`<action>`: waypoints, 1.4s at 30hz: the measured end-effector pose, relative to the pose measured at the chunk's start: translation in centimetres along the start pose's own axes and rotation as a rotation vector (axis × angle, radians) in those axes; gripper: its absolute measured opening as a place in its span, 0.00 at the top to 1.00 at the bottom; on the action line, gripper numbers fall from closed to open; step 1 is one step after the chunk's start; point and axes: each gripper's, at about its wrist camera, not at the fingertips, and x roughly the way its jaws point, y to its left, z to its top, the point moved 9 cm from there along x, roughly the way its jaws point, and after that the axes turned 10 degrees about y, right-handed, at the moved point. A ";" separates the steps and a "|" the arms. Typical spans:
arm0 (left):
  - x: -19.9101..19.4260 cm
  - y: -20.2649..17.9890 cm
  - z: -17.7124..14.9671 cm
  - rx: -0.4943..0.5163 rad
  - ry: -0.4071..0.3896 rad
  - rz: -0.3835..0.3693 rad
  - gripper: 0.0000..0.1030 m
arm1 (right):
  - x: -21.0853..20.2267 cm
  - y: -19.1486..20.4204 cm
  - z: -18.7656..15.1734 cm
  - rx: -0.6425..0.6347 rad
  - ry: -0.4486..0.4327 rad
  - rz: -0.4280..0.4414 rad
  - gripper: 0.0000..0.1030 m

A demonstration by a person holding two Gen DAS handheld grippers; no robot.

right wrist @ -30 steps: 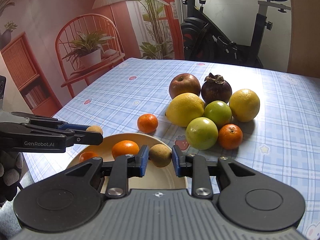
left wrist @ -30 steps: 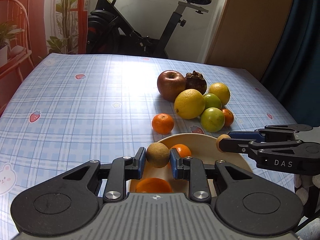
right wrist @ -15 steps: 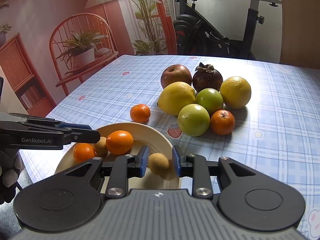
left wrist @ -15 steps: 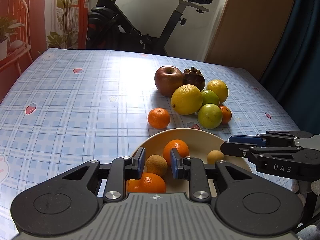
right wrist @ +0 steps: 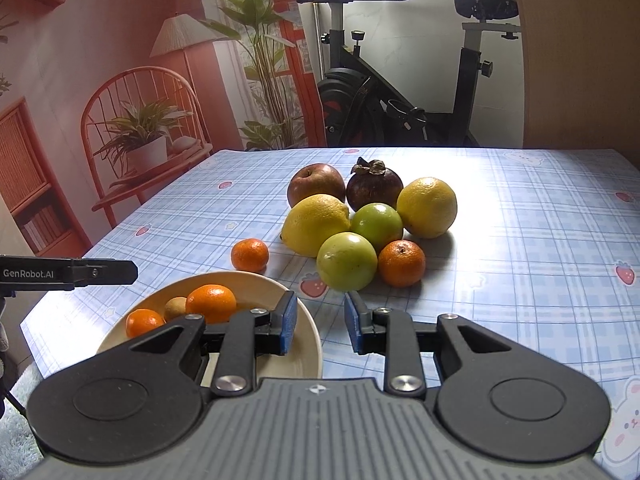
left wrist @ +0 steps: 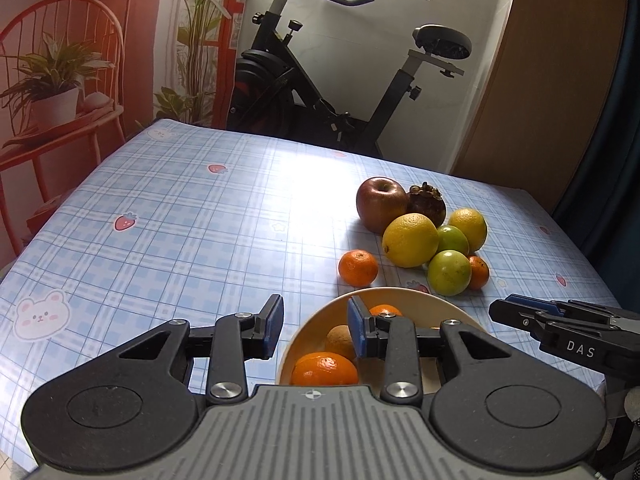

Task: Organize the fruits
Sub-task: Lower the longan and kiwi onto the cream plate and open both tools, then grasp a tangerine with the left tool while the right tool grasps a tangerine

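Note:
A cream bowl (left wrist: 404, 294) (right wrist: 256, 280) at the table's near edge holds mandarins (right wrist: 211, 303) and a small brown fruit (right wrist: 175, 308) (left wrist: 340, 340). My left gripper (left wrist: 315, 327) is open and empty, just left of and above the bowl. My right gripper (right wrist: 320, 322) is open and empty over the bowl's right rim. Beyond lie a loose mandarin (right wrist: 250, 255) (left wrist: 358, 267), two green fruits (right wrist: 347, 261), another mandarin (right wrist: 401, 263), two lemons (right wrist: 316, 224), an apple (right wrist: 316, 184) and a mangosteen (right wrist: 374, 190).
The table has a blue checked cloth (left wrist: 180, 240). An exercise bike (left wrist: 320, 92) stands behind the far edge. A red chair with a potted plant (right wrist: 144, 140) is to the left. A wooden door (left wrist: 560, 80) is at the right.
Both grippers let go of their small brown fruits into the bowl, opened wide and pulled back and up. The left gripper moved left of the bowl, the right one to its right rim.

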 end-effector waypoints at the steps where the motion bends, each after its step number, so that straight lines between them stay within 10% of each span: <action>1: 0.0 -0.1 0.0 -0.012 -0.008 -0.004 0.64 | -0.2 -0.2 0.1 -0.009 -0.010 -0.011 0.72; 42: 3.6 0.2 3.8 -0.053 0.016 0.026 0.64 | 4.1 -5.5 2.2 -0.070 -0.086 -0.023 0.58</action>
